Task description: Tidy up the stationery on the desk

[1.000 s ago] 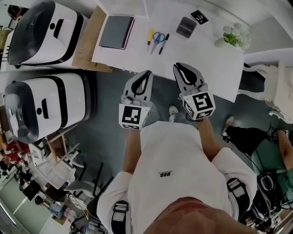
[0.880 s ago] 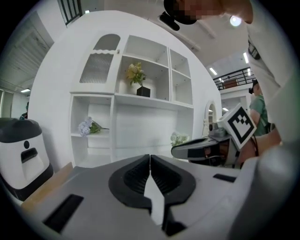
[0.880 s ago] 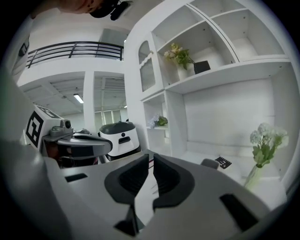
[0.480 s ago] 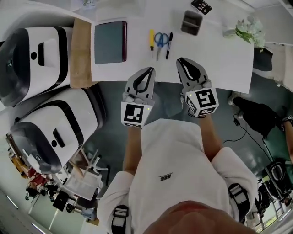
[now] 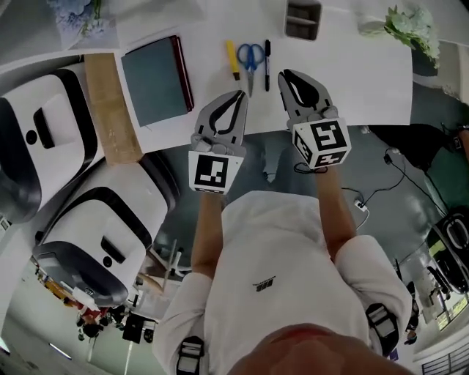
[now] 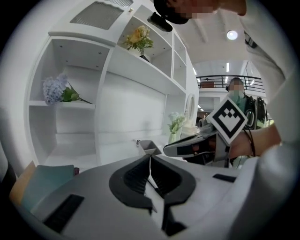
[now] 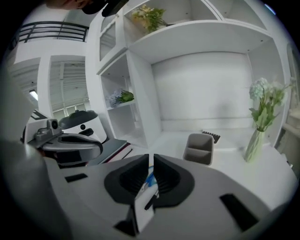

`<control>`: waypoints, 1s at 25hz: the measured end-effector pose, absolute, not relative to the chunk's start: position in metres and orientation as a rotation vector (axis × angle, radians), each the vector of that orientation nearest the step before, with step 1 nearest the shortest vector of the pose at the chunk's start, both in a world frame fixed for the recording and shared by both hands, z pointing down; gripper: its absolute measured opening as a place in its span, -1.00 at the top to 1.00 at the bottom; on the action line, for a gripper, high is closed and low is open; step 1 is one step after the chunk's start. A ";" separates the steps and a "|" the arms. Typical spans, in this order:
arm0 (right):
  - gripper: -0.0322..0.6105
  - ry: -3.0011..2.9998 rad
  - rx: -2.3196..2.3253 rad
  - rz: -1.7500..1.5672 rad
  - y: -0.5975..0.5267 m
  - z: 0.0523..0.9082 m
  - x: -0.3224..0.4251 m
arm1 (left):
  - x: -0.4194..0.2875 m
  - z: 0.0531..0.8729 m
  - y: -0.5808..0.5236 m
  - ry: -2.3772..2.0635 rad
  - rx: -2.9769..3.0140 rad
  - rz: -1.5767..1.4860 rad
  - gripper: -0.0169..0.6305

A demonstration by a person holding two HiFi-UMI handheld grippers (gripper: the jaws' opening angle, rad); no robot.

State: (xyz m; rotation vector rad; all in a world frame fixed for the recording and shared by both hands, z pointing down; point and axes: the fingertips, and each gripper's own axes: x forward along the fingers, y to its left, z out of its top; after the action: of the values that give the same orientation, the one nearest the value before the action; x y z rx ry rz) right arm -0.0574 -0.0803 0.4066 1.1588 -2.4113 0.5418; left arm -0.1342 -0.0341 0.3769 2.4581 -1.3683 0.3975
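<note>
Two white machines (image 5: 44,139) stand on the floor at far left, beside a wooden board (image 5: 110,102) that runs along the left edge of the white desk (image 5: 366,80). A dark notebook (image 5: 155,79) with a maroon spine lies flat near that edge. The left gripper view shows it low at its left (image 6: 44,178).

The left gripper (image 5: 239,94) hovers over the desk's front edge. Its jaws are pressed together and hold nothing. Their tips point toward a short yellow tool (image 5: 231,60), perhaps a cutter or a highlighter, though it is too small to tell. Just right of the tool lie blue-handled scissors (image 5: 252,57), then a black marker (image 5: 267,55). The three are side by side and well clear of the notebook.

The right gripper (image 5: 284,73) sits with its tips just beside the marker's near end. Its jaws are drawn to a thin slit with nothing clamped, and the scissors (image 7: 149,179) show through the slit on the desk below. A grey pen holder (image 5: 302,18) stands at the back of the desk, beyond the marker. A vase of flowers (image 5: 410,26) stands at the far right corner.
</note>
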 end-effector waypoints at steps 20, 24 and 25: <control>0.79 -2.191 1.150 0.763 -0.135 0.527 -0.060 | -0.121 0.461 -0.087 -1.266 2.524 0.485 0.95; 0.78 -2.184 1.149 0.788 -0.143 0.541 -0.065 | -0.117 0.470 -0.095 -1.249 2.551 0.512 0.95; 0.77 -2.181 1.148 0.799 -0.145 0.546 -0.065 | -0.117 0.471 -0.097 -1.249 2.557 0.515 0.95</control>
State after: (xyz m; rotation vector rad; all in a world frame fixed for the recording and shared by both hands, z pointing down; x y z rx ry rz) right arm -0.0653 -0.1446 0.5457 1.1484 -2.1812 0.7991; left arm -0.1170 -0.0968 0.4710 2.5567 -1.2486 0.5151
